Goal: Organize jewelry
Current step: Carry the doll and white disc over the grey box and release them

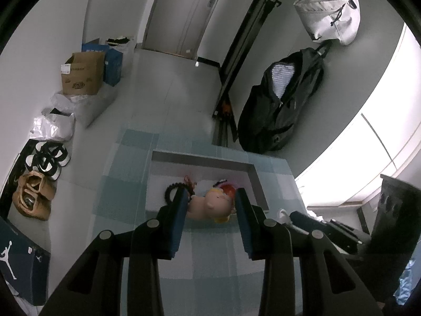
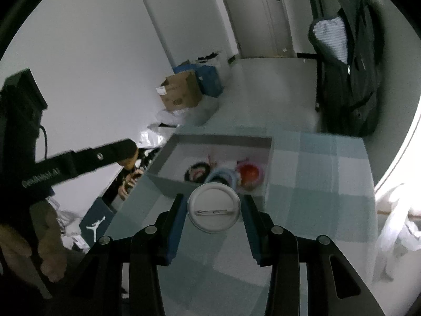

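A grey open box (image 1: 252, 173) sits on the checked blue cloth (image 1: 126, 173). My left gripper (image 1: 211, 197) holds a small peach doll charm (image 1: 210, 206) between its blue pads at the box's near edge. A black bead bracelet (image 1: 171, 191) and a red item (image 1: 229, 189) lie in the box. In the right wrist view the box (image 2: 168, 152) holds a dark bracelet (image 2: 197, 171), a blue ring (image 2: 223, 175) and a red item (image 2: 250, 173). My right gripper (image 2: 213, 210) holds a white round pin badge (image 2: 213, 212), back side up, just before the box.
The table's left edge drops to a floor with shoes (image 1: 47, 158), cardboard boxes (image 1: 81, 73) and a Jordan box (image 1: 21, 263). A black jacket (image 1: 284, 100) hangs at the right. The left tool's body (image 2: 79, 160) and hand show at the left of the right wrist view.
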`<state>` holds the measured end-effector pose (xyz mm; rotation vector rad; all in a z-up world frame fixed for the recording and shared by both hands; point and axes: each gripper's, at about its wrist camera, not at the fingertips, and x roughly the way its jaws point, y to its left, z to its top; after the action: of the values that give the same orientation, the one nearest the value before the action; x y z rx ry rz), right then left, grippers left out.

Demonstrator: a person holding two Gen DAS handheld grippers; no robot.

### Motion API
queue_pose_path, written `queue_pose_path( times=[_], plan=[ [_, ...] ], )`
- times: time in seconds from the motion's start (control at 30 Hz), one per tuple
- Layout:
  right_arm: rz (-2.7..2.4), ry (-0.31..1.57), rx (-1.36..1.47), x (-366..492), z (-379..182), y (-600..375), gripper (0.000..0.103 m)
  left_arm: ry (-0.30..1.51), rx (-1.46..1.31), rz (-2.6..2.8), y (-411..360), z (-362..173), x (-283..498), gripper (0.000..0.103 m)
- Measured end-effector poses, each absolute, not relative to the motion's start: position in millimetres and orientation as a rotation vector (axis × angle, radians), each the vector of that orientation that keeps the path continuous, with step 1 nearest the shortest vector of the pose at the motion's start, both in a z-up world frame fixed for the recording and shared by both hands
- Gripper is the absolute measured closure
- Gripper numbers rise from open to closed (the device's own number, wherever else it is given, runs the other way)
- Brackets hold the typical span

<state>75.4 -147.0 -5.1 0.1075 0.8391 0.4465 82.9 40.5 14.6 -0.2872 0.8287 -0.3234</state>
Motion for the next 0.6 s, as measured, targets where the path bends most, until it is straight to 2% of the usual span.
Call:
queue_pose_path(
  times=[0.23, 0.6],
  plan=[
    [0.478, 0.826, 0.092, 99.8, 5.6, -145.9, 0.062, 0.840, -0.283, -0.332, 34.1, 9.2, 98.4, 0.072],
    [0.512, 0.849, 0.122, 141.5, -9.3, -145.1, 0.062, 0.874, -0.329, -0.355, 32.5, -6.7, 129.4, 0.072]
  ],
)
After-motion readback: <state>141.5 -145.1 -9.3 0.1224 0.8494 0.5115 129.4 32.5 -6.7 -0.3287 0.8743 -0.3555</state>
